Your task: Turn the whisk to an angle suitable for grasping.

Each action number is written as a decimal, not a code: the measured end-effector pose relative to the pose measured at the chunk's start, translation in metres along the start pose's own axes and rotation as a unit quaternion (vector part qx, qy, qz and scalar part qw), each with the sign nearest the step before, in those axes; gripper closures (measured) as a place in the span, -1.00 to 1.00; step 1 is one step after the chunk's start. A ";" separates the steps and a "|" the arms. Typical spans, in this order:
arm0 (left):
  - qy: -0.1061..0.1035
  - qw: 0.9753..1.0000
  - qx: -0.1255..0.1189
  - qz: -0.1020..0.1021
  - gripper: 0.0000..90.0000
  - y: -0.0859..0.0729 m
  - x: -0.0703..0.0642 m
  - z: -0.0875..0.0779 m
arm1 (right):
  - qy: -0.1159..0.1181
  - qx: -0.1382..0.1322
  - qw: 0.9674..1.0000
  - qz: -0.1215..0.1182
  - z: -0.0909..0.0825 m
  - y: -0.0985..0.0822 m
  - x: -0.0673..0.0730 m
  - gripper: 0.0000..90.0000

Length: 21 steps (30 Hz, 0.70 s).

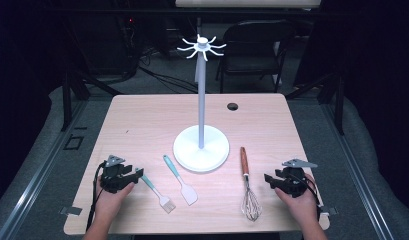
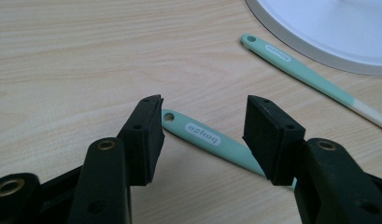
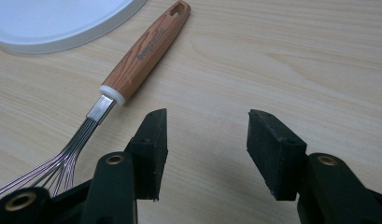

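Brush (image 2: 198, 134) handle is lying between the left gripper (image 2: 202, 135) jaws, which are standing wide open, pads not pressing on it. Its far tip with the hang hole is sitting just inside the left-hand pad; the near stretch is running behind the right-hand jaw and getting cut off there, so the bristle end is hidden in the left gripper view. Long axis is running diagonally across the jaw gap, hole end pointing away from the camera. In the high view the brush (image 1: 154, 189) is lying flat on the desk (image 1: 142, 120), handle end at the left gripper (image 1: 133, 175), bristles pointing toward the person's edge.

Spatula (image 2: 300, 72) is lying beyond the right-hand jaw, roughly parallel to the brush; its blade is running off the frame edge. Stand base (image 2: 328, 32) is only partly in frame, beyond that.

Right gripper (image 3: 206, 149) jaws are also standing open with bare desk between them. Whisk (image 3: 132, 60) is lying outside the left-hand jaw, not touching it as far as I can tell; wooden handle is pointing away toward the stand base (image 3: 53, 23), wires are running down behind that jaw and off frame. In the high view the whisk (image 1: 248, 185) is lying lengthwise, wire end nearest the person, with the right gripper (image 1: 272, 179) just beside it.
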<state>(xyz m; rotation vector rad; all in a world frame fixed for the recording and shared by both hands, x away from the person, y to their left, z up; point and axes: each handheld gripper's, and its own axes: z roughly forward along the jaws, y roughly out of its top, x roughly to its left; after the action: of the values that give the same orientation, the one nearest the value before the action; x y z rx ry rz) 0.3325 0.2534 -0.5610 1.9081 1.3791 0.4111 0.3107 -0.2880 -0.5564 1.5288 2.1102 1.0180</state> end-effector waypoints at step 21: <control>-0.027 1.000 -0.001 0.006 0.03 -0.003 -0.014 -0.003 | 0.018 0.054 0.998 0.000 0.007 0.024 0.018 -0.03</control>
<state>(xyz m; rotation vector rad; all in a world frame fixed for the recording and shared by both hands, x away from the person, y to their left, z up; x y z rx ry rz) 0.3232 0.2425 -0.5586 1.9135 1.3328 0.3630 0.3247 -0.2653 -0.5414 1.5708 2.2229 0.9536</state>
